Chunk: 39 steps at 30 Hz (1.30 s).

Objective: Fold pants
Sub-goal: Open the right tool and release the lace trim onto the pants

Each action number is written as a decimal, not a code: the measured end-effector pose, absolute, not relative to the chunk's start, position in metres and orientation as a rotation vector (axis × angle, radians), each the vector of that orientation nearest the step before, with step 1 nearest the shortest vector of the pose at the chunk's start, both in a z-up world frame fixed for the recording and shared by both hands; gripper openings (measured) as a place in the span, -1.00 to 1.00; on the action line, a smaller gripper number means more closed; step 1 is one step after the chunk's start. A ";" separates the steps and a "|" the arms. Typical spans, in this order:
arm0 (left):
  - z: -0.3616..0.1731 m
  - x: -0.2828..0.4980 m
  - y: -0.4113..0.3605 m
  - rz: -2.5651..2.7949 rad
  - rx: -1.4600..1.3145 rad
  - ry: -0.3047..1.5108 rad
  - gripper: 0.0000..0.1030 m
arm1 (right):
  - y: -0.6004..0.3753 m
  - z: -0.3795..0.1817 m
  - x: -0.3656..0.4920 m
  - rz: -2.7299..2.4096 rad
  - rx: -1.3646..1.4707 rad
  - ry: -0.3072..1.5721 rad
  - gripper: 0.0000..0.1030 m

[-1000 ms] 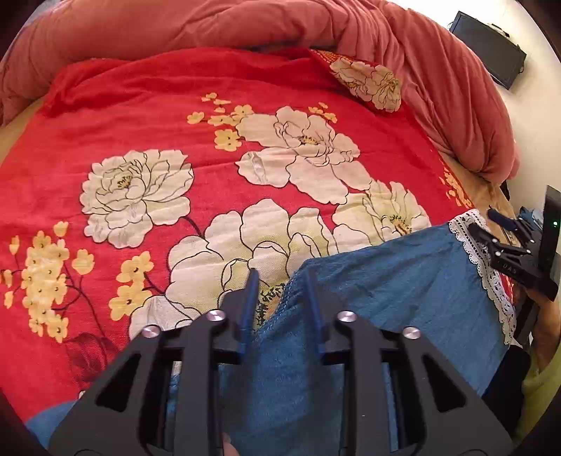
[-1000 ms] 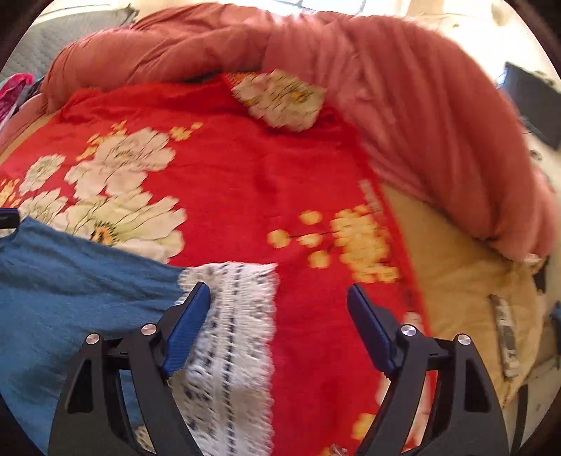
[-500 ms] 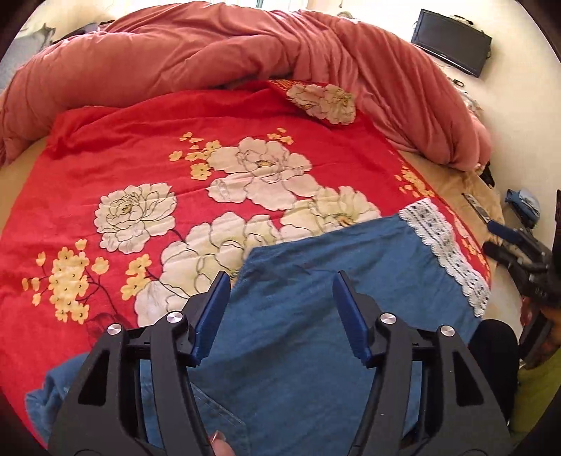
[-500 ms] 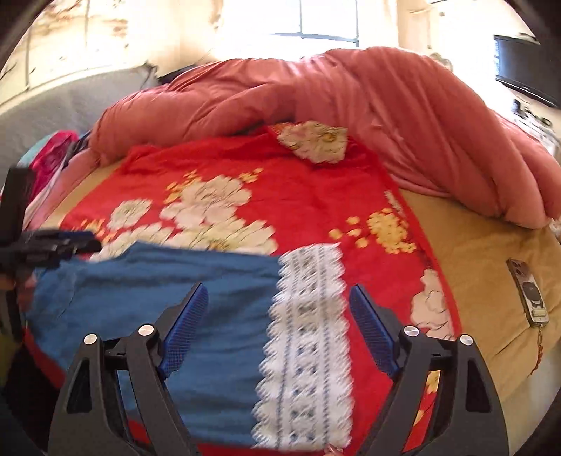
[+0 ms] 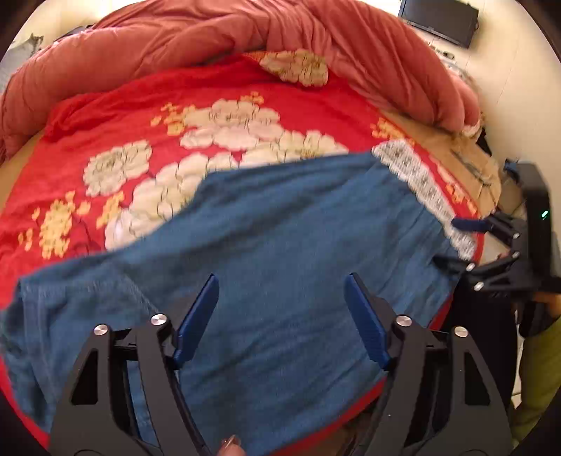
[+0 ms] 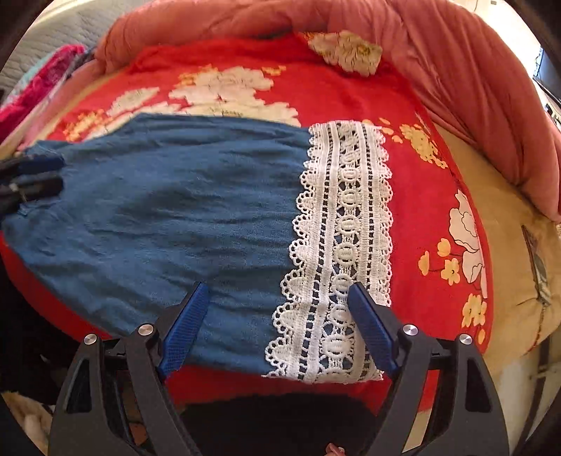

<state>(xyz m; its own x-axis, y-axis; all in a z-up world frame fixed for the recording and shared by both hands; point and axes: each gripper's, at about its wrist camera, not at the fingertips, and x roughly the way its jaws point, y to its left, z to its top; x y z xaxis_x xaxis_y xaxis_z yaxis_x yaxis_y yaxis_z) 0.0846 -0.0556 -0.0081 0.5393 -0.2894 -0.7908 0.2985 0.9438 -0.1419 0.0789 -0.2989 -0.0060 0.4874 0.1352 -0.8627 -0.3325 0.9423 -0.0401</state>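
Blue pants (image 5: 280, 252) with a white lace hem (image 6: 343, 224) lie spread flat across the near edge of a red floral blanket (image 5: 196, 115). My left gripper (image 5: 282, 298) is open and empty, above the waist end of the pants. My right gripper (image 6: 280, 301) is open and empty, above the near edge by the lace hem. The right gripper also shows in the left wrist view (image 5: 452, 242), open at the hem. The left gripper shows at the far left of the right wrist view (image 6: 45, 175), by the waist end.
A bunched pink duvet (image 5: 245, 31) lines the far side of the bed. A tan sheet (image 6: 508, 252) with a remote (image 6: 536, 263) on it lies to the right. A dark screen (image 5: 438, 17) hangs on the wall.
The left gripper let go of the pants and opened wide. Both grippers pulled back toward the near edge of the bed. The pants now lie flat.
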 end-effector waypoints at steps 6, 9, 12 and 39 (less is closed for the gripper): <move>-0.035 0.076 -0.059 -0.283 0.062 0.984 0.51 | -0.303 -0.007 0.071 0.282 -0.208 1.015 0.56; -0.037 0.077 -0.059 -0.275 0.074 0.979 0.60 | -0.305 -0.009 0.069 0.278 -0.206 1.006 0.56; -0.034 0.078 -0.056 -0.290 0.054 0.980 0.65 | -0.307 -0.008 0.072 0.277 -0.198 1.006 0.57; 0.024 0.063 -0.100 -0.438 0.076 0.811 0.81 | -0.384 0.064 0.024 0.150 0.166 0.789 0.90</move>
